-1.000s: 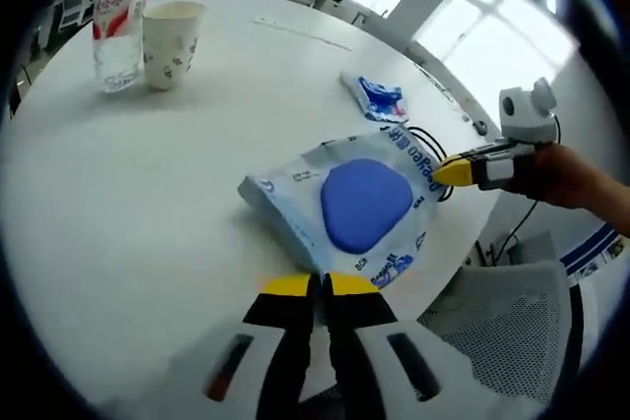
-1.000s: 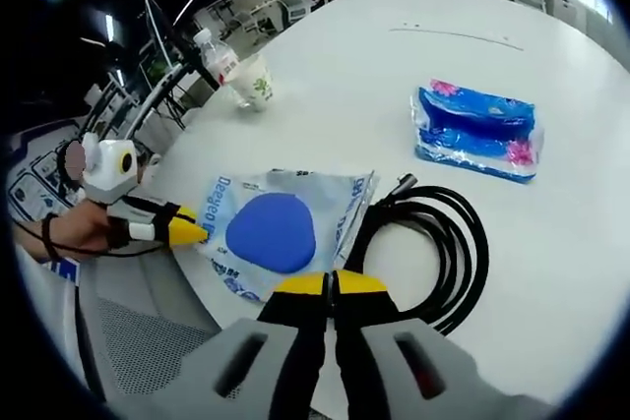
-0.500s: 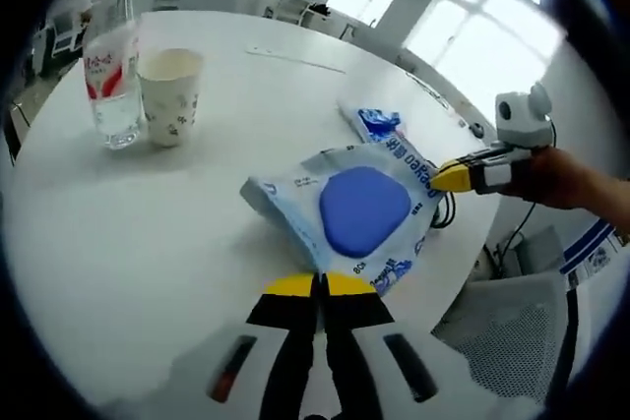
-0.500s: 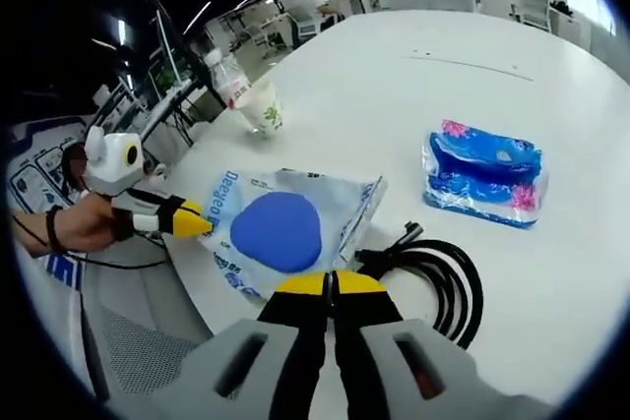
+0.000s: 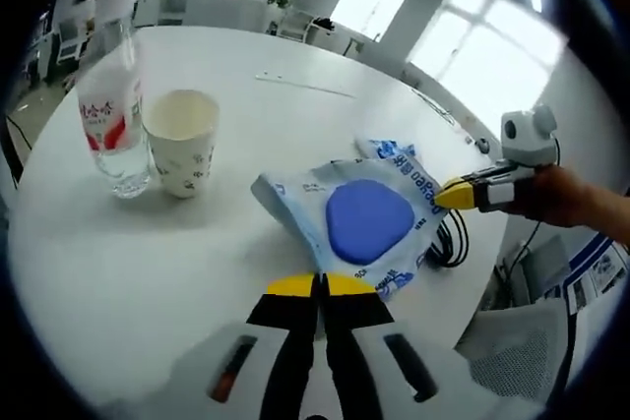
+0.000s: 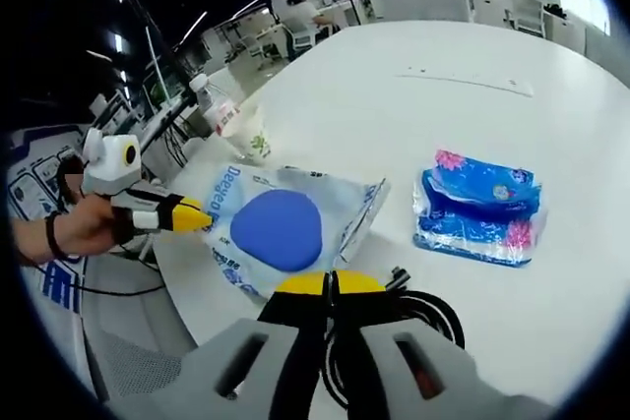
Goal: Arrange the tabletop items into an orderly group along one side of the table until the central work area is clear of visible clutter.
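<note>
While both grippers (image 5: 317, 287) (image 6: 331, 285) pinch the wipes pack (image 5: 366, 220), fingers level, tips opposed.

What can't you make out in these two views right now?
- Black cable: right gripper view, partly hidden behind that gripper's jaws.
- Blue tissue pack: left gripper view, mostly hidden behind the wipes bag.
- Water bottle: left gripper view, top cut off by the edge.
- Bottle label: too small to read.

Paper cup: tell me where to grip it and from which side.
Grip the paper cup across its upper wall just below the open rim, coming in level from its free side. The water bottle stands close on the other side, so jaws would likely knock it there. The cup is upright and tapered, so a high grip holds better.
</note>
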### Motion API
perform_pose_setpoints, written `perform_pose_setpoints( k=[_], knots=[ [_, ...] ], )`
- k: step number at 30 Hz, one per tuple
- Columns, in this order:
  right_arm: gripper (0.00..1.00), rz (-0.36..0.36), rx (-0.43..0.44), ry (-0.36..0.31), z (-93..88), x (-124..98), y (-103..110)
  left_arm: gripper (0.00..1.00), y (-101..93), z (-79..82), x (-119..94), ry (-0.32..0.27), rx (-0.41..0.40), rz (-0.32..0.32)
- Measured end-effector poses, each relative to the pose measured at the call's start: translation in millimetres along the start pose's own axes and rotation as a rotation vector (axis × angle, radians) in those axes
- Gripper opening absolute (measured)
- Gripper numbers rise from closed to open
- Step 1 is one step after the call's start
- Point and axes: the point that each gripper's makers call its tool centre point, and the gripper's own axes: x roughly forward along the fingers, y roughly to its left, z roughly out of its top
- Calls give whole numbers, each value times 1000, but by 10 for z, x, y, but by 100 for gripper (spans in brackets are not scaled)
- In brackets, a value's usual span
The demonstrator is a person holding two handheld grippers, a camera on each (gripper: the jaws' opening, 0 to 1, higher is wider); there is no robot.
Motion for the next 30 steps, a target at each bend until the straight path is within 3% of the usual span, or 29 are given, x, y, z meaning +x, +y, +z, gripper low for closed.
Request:
perform_pose_setpoints(
  k=[13, 22, 30],
  knots=[
    [0, -16, -96, 38, 346, 233, -293, 0, 108, 381, 268, -39, 9, 24],
    [0, -7, -85, 47, 521, 405, -386, 0, 309, 493, 385, -59, -43, 45],
    [0, -21, -63, 64, 478, 567, -449, 0, 435, 466, 507, -64, -94, 75]
  ],
)
